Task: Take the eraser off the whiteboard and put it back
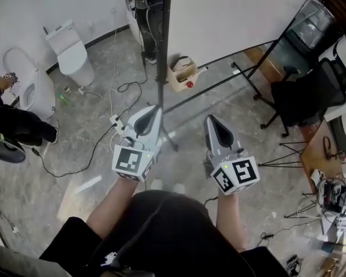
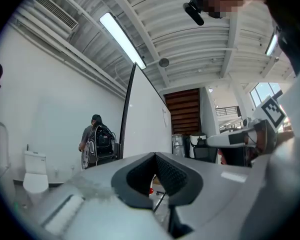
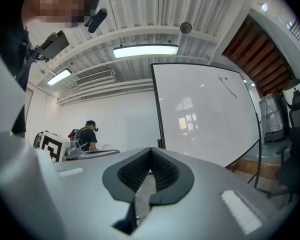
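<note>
The whiteboard (image 1: 230, 16) stands on a black wheeled frame ahead of me, seen nearly edge-on in the left gripper view (image 2: 145, 129) and face-on in the right gripper view (image 3: 205, 114). A small pale oblong thing (image 3: 227, 85) sits high on the board's right part; I cannot tell whether it is the eraser. My left gripper (image 1: 157, 108) (image 2: 154, 155) and right gripper (image 1: 209, 119) (image 3: 151, 149) are held level side by side, short of the board. Both have their jaws together at the tips with nothing between them.
Two white toilets (image 1: 72, 53) (image 1: 32, 88) stand at the left, with a seated person (image 1: 11, 126) beside them. Cables (image 1: 104, 137) trail over the floor. A cardboard box (image 1: 181, 74) sits by the board's foot. A black chair (image 1: 311, 94) and stands crowd the right. A person with a backpack (image 2: 95, 141) stands far off.
</note>
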